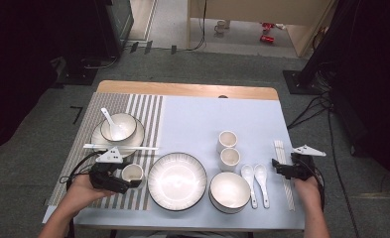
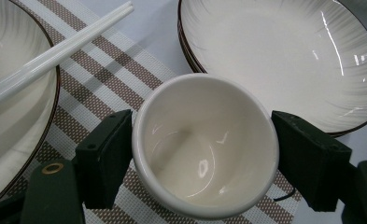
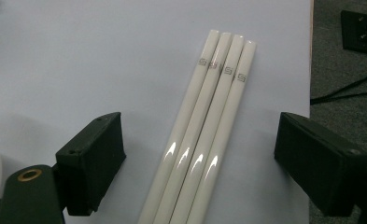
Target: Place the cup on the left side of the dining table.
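Note:
A small white cup point(image 1: 132, 172) point(image 2: 204, 144) stands on the striped placemat point(image 1: 148, 111), left of the large plate. My left gripper point(image 1: 125, 179) point(image 2: 202, 158) is open around it, one black pad on each side close against the cup's wall. At the table's right edge lie several white chopsticks point(image 1: 284, 183) point(image 3: 209, 116) side by side on the blue mat. My right gripper point(image 1: 281, 168) point(image 3: 200, 158) is open above them, its jaws standing wide on either side without touching.
A large ribbed plate point(image 1: 177, 181) and a white bowl point(image 1: 229, 191) sit at the front middle. Two spoons point(image 1: 256, 179) and two cups point(image 1: 227, 141) lie beyond. A bowl with a spoon point(image 1: 118, 128) rests on a plate at the left, with chopsticks point(image 1: 120, 147) beside it.

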Action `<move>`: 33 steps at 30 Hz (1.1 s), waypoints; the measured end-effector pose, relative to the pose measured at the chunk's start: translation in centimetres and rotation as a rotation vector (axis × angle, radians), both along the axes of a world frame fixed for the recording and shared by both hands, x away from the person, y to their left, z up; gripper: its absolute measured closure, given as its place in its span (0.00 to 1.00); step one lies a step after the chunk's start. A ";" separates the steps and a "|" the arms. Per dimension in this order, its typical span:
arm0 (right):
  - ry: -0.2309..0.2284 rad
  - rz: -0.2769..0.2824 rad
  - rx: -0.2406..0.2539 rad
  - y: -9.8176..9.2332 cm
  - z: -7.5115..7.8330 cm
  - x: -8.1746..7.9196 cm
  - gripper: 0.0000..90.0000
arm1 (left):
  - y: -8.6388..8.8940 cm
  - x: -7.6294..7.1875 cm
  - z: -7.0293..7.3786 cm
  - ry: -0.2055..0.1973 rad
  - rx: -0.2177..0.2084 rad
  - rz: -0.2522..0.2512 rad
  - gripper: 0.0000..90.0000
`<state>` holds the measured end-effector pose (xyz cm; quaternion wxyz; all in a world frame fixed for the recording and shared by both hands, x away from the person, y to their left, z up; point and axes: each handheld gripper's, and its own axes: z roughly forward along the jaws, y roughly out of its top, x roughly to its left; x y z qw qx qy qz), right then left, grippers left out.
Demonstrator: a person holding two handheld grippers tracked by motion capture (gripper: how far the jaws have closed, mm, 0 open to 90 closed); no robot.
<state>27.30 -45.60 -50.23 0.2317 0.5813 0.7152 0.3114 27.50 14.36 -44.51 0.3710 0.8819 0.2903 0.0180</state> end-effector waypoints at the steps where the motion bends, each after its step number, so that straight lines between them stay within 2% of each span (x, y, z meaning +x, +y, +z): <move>1: 0.000 0.000 0.000 0.0 0.0 0.0 0.17 | 0.0 0.0 0.0 0.002 0.001 0.001 0.26; 14: 0.000 0.000 0.001 0.0 0.0 0.0 0.17 | 0.2 0.0 1.2 -0.003 -0.021 0.013 0.27; 20: 0.000 -0.001 0.001 0.0 0.0 0.0 0.17 | 0.4 -0.1 2.0 -0.016 -0.045 0.019 0.27; 25: 0.000 0.000 0.001 0.0 0.0 0.0 0.17 | 0.8 -0.3 2.4 -0.005 -0.071 0.016 0.27; 33: 0.000 -0.001 0.001 0.0 0.0 0.0 0.17 | 1.6 -0.6 2.8 -0.025 -0.083 0.020 0.27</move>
